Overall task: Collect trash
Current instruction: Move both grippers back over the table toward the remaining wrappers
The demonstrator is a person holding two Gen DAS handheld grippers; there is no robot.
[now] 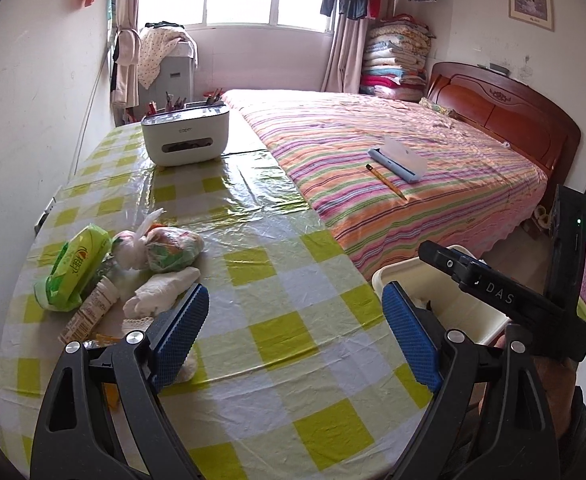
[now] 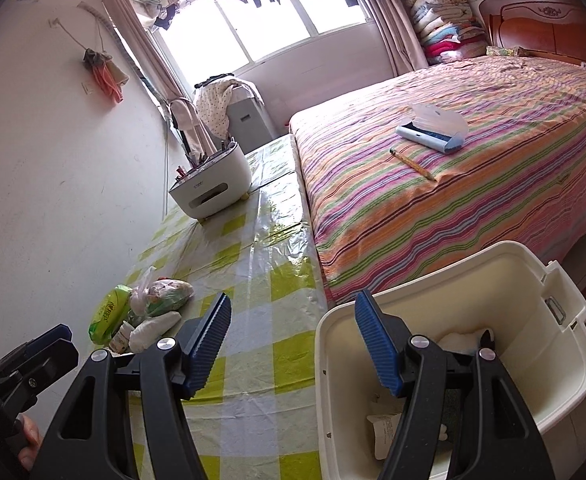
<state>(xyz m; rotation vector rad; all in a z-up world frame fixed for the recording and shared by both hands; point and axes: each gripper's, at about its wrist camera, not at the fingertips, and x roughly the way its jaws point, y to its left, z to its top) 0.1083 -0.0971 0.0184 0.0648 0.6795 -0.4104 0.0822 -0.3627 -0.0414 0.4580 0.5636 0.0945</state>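
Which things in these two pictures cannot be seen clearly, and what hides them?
- Contents of the cream plastic bin: right wrist view, partly covered by the right gripper; left wrist view shows only its rim.
- Small white printed bottle: its label is too small to read, and the green wipes packet overlaps it.
- Orange scrap behind the left gripper: mostly hidden by the frame of its jaws.

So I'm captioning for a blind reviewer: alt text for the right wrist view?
The right gripper, jaws open and empty, hangs between a checked table and a white bin holding some paper scraps. Bagged trash waits on the table's left side.
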